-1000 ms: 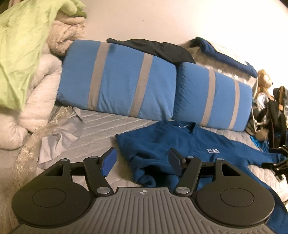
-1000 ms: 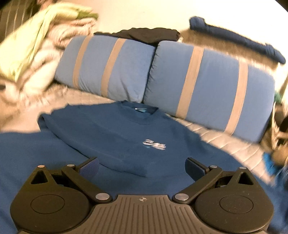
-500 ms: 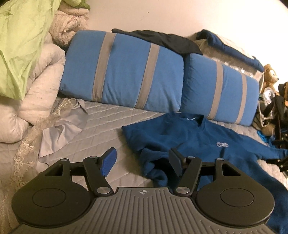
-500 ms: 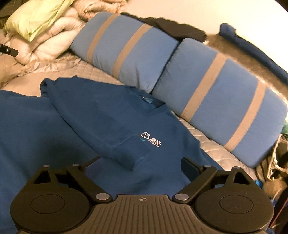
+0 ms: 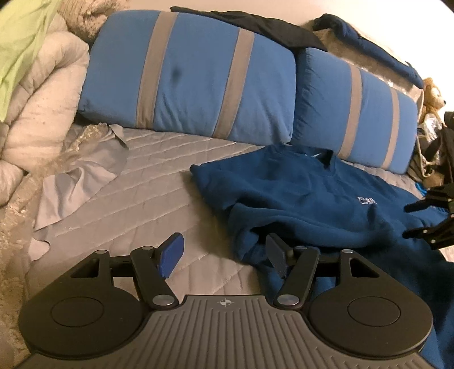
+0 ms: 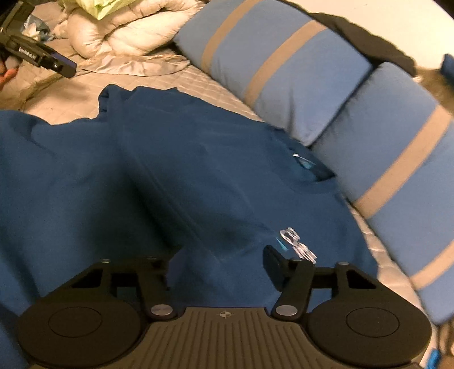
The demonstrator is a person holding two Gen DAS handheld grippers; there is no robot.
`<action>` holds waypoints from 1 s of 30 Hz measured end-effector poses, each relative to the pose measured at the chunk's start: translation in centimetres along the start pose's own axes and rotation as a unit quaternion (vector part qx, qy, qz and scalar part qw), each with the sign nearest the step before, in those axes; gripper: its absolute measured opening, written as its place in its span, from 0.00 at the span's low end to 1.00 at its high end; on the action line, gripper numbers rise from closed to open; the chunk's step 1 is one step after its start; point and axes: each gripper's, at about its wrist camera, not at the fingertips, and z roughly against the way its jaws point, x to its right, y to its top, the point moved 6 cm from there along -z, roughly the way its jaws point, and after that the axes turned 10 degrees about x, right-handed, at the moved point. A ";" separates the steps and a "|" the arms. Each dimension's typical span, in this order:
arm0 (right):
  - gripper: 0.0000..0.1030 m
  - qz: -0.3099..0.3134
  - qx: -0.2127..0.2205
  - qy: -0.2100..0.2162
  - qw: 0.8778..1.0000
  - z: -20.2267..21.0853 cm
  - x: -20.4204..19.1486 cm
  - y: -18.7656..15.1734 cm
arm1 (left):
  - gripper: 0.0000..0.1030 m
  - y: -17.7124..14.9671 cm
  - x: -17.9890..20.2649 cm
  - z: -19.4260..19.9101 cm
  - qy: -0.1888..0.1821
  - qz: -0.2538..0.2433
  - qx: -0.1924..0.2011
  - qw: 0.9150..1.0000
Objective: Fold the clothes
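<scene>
A dark blue sweatshirt [image 5: 306,198] with a small white chest logo lies front-up on the quilted bed [image 5: 136,204], one sleeve folded across its body [image 6: 198,181]. My left gripper [image 5: 224,255] is open and empty, low over the bed at the sweatshirt's left edge. My right gripper [image 6: 218,264] is open over the folded sleeve end near the logo [image 6: 298,244], its left pad lost against the blue cloth. The right gripper's fingers also show at the right edge of the left wrist view [image 5: 425,218]; the left gripper shows at the top left of the right wrist view [image 6: 39,56].
Two blue pillows with grey stripes [image 5: 187,76] [image 5: 354,108] lean along the back, a black garment [image 5: 269,25] on top. A white duvet [image 5: 34,93] and green cloth are piled at the left, with a grey sheet [image 5: 82,176]. A teddy bear [image 5: 432,93] and bags sit at the right.
The right gripper has dropped lower and closer to the sweatshirt, over the folded sleeve, with its jaws narrowed. The left gripper has shifted a little leftward; its jaws stay open.
</scene>
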 end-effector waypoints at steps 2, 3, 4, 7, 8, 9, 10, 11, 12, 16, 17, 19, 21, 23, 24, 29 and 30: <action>0.53 -0.001 -0.003 0.020 1.000 -1.2 0.0 0.1 | 0.61 -0.2 -0.3 -0.4 0.000 0.005 0.000 1.000; 0.51 -0.003 -0.006 0.031 1.000 -1.7 -0.1 0.1 | 0.61 -0.4 -0.5 -0.6 0.001 0.008 -0.002 1.000; 0.49 -0.004 -0.010 0.041 0.999 -2.2 -0.2 -0.1 | 0.61 -0.5 -0.7 -0.8 0.003 0.011 -0.004 1.000; 0.28 -0.008 -0.026 0.063 0.998 -3.5 -0.3 -0.5 | 0.61 -1.0 -1.1 -1.4 0.007 0.017 -0.012 1.000; 0.10 -0.011 -0.033 0.068 0.997 -3.8 -0.3 -0.7 | 0.61 -1.2 -1.1 -1.4 0.008 0.016 -0.014 1.000; 0.09 -0.013 -0.036 0.071 0.997 -3.8 -0.4 -0.7 | 0.61 -1.4 -1.1 -1.5 0.008 0.015 -0.016 1.000; 0.09 -0.010 -0.035 0.073 0.997 -3.5 -0.5 -0.7 | 0.61 -1.5 -1.1 -1.5 0.007 0.012 -0.018 1.000; 0.08 -0.005 -0.031 0.075 0.997 -3.0 -0.8 -0.6 | 0.61 -1.6 -1.0 -1.5 0.005 0.009 -0.019 1.000; 0.08 0.001 -0.028 0.077 0.997 -2.5 -1.0 -0.5 | 0.61 -1.7 -0.9 -1.6 0.003 0.005 -0.021 1.000; 0.08 0.027 -0.029 0.083 0.996 -1.6 -1.6 -0.4 | 0.61 -1.9 -0.5 -1.9 -0.004 0.001 -0.023 1.000; 0.08 0.034 -0.029 0.084 0.995 -1.4 -1.7 -0.4 | 0.61 -1.9 -0.4 -2.0 -0.006 0.002 -0.023 1.000; 0.08 0.047 -0.030 0.087 0.995 -1.0 -1.9 -0.3 | 0.61 -2.0 -0.3 -2.2 -0.008 0.002 -0.024 1.000; 0.10 0.060 -0.031 0.089 0.994 -0.6 -2.2 -0.2 | 0.61 -2.0 -0.1 -2.4 -0.010 0.001 -0.024 1.000; 0.16 0.074 -0.032 0.092 0.993 -0.1 -2.4 -0.2 | 0.61 -2.0 0.0 -2.6 -0.012 0.001 -0.025 1.000; 0.24 0.083 -0.033 0.093 0.992 -0.2 -2.5 -0.1 | 0.61 -2.0 0.0 -2.7 -0.013 0.001 -0.025 1.000; 0.40 0.132 -0.039 0.090 0.986 -1.4 -3.0 0.3 | 0.61 -2.4 0.1 -2.9 -0.015 -0.004 -0.026 1.000; 0.42 0.140 -0.041 0.091 0.985 -1.7 -3.1 0.3 | 0.61 -2.4 0.0 -2.9 -0.014 -0.004 -0.026 1.000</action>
